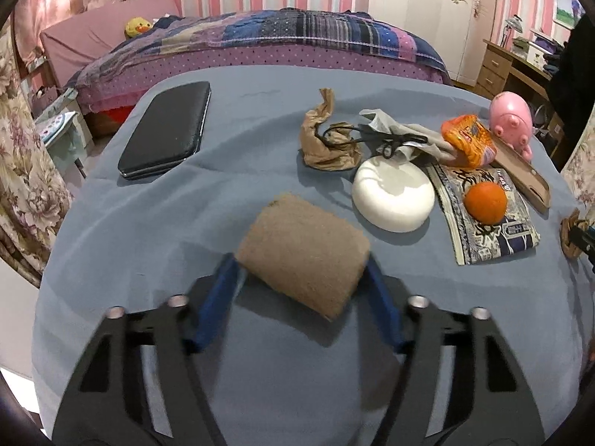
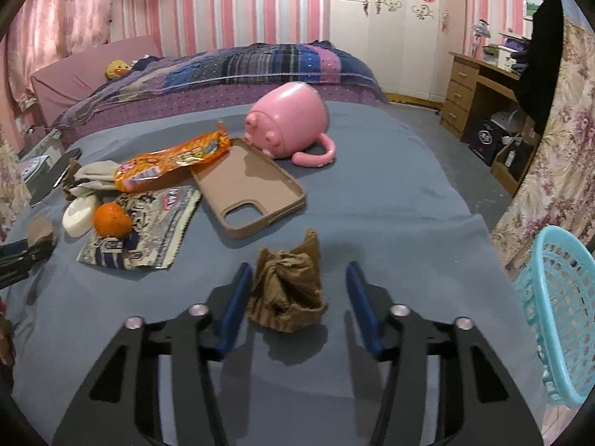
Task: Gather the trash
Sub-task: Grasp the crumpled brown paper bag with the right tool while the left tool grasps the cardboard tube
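A brown fuzzy roll [image 1: 303, 256] lies on the blue-grey cloth of the table [image 1: 260, 371]. My left gripper [image 1: 301, 260] straddles it, both blue pads pressing its ends. In the right wrist view a crumpled brown paper wad [image 2: 288, 290] sits between the fingers of my right gripper [image 2: 299, 271]. The left pad [image 2: 238, 297] touches the wad, while a gap shows before the right pad [image 2: 360, 297]. More trash lies behind: another brown paper scrap [image 1: 327, 137], an orange snack wrapper [image 2: 174, 163] and a blue patterned wrapper [image 2: 145, 230].
A turquoise basket [image 2: 557, 316] stands off the table's right edge. On the table are a black case [image 1: 167, 130], a white round block [image 1: 394, 195], an orange [image 1: 485, 200], a tan phone case [image 2: 249, 186] and a pink pig toy [image 2: 290, 126]. A bed stands behind.
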A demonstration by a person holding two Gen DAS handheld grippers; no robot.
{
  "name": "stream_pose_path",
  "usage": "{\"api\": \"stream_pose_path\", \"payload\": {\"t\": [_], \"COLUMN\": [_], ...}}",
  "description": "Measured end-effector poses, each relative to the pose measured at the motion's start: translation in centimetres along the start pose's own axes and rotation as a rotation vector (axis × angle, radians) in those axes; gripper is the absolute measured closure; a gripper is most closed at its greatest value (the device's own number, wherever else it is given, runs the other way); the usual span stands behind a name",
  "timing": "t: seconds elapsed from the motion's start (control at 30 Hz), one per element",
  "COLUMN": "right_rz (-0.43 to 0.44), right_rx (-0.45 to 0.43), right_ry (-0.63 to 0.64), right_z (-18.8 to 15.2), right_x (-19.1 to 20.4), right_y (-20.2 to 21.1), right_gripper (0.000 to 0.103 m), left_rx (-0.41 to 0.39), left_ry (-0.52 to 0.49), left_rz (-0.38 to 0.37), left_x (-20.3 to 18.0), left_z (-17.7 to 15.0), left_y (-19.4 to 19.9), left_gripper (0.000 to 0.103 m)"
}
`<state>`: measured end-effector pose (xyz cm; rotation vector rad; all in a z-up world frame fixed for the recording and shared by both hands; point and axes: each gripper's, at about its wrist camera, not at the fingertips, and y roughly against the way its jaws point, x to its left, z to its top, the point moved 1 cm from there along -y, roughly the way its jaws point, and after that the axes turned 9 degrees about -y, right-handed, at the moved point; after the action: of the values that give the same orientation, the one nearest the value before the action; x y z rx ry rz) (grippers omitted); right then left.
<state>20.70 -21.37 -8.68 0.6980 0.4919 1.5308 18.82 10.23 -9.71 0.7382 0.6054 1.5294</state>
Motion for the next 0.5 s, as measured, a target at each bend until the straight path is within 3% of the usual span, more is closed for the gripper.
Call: {"api": "stream_pose_path", "payload": {"t": [0.1,0.5], "right_rz": [0.011,0.047], "right_rx": [-0.001,-0.025], "right_ry": [0.003,-0.032], "right_z": [-0.1,0.3], "right_x": [0.1,-0.2], "right_y": [0.2,0.9], "right_gripper": [0.067,0.068], "left_rx": [-0.01,-0.045], "left_ry": [-0.014,-0.002], "left_rz": [-0.003,0.051], "left_x": [-0.4,-1.0], "left_z": [-0.2,-0.8], "left_y": [0.5,3.6], "left_gripper": [0.07,0.098]}}
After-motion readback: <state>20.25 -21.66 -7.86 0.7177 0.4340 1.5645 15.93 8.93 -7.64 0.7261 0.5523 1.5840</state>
